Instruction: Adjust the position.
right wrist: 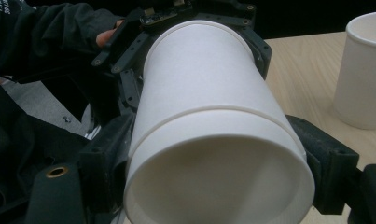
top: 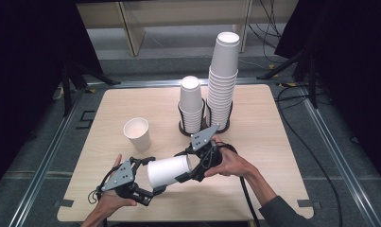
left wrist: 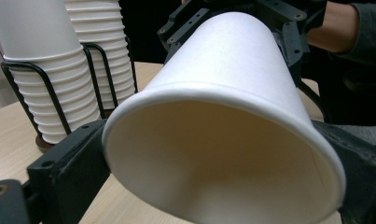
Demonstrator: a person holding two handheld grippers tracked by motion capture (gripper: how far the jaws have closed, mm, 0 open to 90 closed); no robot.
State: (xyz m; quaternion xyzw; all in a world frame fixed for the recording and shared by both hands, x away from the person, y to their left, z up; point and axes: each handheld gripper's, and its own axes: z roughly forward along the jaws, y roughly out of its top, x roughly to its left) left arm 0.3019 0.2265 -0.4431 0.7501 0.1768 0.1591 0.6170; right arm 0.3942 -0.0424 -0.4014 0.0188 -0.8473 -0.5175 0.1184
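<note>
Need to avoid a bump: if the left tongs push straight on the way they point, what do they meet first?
The paper cup lying sideways between them, then the right tongs gripping its far end. Depth beyond that is unclear.

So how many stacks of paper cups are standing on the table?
2. A shorter stack sits in a black wire holder at the table's far middle; a taller stack stands in its own holder just right of it. None seems hidden.
</note>
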